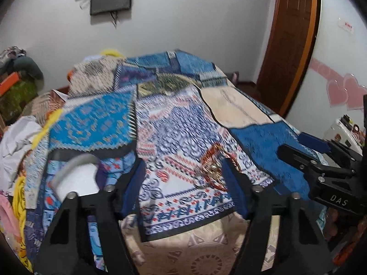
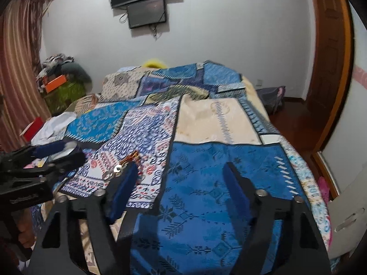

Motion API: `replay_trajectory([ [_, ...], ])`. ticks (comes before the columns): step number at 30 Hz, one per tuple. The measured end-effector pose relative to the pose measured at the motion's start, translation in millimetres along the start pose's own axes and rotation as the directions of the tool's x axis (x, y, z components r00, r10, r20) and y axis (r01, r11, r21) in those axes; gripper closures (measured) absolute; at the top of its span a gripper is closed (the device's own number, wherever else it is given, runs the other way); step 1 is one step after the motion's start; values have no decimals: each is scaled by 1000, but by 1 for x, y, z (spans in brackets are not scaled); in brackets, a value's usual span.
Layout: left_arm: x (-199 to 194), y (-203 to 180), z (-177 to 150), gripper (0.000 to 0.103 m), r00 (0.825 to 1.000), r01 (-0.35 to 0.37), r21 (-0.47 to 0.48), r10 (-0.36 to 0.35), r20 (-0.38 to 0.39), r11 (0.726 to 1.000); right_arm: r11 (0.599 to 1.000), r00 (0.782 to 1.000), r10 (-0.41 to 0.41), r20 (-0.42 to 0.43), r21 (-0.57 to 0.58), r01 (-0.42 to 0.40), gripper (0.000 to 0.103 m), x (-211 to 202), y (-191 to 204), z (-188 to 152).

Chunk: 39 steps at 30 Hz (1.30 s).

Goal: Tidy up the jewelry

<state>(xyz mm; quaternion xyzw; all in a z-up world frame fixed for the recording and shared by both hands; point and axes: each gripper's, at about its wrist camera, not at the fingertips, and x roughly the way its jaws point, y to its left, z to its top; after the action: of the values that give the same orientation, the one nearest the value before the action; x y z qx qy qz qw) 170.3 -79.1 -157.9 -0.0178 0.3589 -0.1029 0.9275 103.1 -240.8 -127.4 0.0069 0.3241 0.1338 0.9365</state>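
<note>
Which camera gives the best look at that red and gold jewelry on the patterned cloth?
The left wrist view: the jewelry lies mostly unobstructed, just ahead of the left tool. In the right wrist view the jewelry is smaller and partly hidden behind a blue finger.

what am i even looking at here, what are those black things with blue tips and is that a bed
Those are two hand-held tongs, one in each of a person's hands, each with a camera looking along its blue-padded fingers. One picture is from the left tongs, the other from the right tongs; each also catches the other at its edge. Below is a bed covered in patterned cloths. A small pile of red and gold jewelry lies on the white and blue cloth. Both tongs are open and hold nothing.
</note>
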Motion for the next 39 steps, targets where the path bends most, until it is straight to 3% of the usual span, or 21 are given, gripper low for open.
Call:
replay_trajectory([
  [8,19,-1,-9,64,996,54,-8,-54,-72,999,990,989,139,-48,15,-138,67,19,9,1],
  [14,28,-5,-15,71,990,92,9,-91,-111,996,981,979,195,-64,7,-195,79,27,22,4],
  [29,44,2,-17,83,982,147,-36,-151,-116,988,967,960,252,-119,-15,-255,81,45,42,5],
  [33,41,5,-17,83,982,150,-45,-154,-113,988,965,956,253,-149,-27,-259,90,54,49,4],
  [39,35,14,-18,83,986,130,-54,-134,-101,990,971,953,224,-205,-37,-236,92,68,51,-4],
])
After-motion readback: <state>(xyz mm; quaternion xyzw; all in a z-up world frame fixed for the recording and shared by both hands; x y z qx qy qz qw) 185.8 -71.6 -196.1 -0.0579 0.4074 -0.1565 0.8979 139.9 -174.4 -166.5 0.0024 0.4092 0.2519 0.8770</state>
